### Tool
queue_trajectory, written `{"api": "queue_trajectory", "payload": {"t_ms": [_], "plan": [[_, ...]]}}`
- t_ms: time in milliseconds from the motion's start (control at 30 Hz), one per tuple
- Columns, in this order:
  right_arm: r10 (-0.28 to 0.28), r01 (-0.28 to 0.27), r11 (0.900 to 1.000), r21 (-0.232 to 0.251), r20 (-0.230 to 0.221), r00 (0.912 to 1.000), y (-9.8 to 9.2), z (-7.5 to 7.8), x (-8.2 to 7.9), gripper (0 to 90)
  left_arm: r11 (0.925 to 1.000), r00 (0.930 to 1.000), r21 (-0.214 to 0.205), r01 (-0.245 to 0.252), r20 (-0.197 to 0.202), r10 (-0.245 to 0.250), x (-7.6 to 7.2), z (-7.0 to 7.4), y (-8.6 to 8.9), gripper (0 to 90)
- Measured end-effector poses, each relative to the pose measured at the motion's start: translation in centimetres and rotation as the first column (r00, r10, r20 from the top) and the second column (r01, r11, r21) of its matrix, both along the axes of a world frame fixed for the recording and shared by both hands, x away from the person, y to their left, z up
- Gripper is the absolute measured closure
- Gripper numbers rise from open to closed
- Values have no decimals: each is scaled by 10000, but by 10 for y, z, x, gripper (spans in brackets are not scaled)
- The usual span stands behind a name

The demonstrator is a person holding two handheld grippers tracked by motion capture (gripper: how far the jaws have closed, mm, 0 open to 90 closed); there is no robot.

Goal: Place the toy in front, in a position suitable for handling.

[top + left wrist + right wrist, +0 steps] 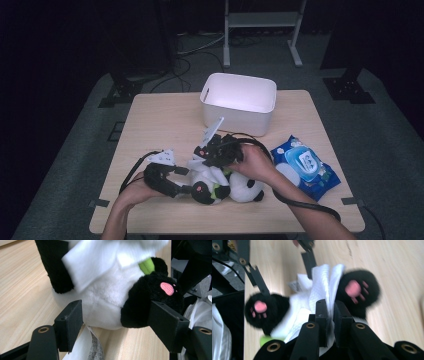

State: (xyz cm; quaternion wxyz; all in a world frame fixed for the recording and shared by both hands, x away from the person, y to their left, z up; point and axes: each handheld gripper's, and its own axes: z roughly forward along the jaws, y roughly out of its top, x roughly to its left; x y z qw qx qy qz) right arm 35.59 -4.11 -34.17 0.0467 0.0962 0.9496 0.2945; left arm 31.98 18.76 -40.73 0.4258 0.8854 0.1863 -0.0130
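A black-and-white panda plush (241, 190) lies near the table's front edge. My left gripper (192, 188) comes in from the left, shut on the plush's lower body. In the left gripper view the jaws press the white belly and a black paw with a pink pad (167, 288). My right gripper (206, 159) is above the plush, shut on a white wipe (322, 287). The wipe (92, 267) lies draped over the panda's belly between its two paws (358, 290).
A white bin (235, 117) stands at the back middle of the wooden table (160, 120). A blue pack of wet wipes (305, 167) lies to the right of the plush. Black cables trail from both grippers over the table's front.
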Motion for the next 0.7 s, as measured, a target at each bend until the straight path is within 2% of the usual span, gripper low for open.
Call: {"api": "queue_trajectory", "payload": {"t_ms": [167, 300, 533, 700], "plan": [[-518, 519, 9986, -49, 120, 9986, -24, 5, 6, 821, 10000, 10000, -20, 7, 33, -7, 0, 1, -2, 274], [-717, 718, 9974, 116, -60, 9974, -29, 2, 9, 822, 10000, 10000, 4, 20, 65, -20, 0, 1, -1, 274], [-352, 353, 9994, 27, -346, 9988, -22, -5, 0, 828, 9993, 9997, -321, -190, 167, 195, 0, 8, 5, 274], [-32, 35, 10000, 61, -446, 9990, -20, -8, -14, 828, 9993, 9998, -349, -117, 124, 122, 0, 7, -2, 264]]}}
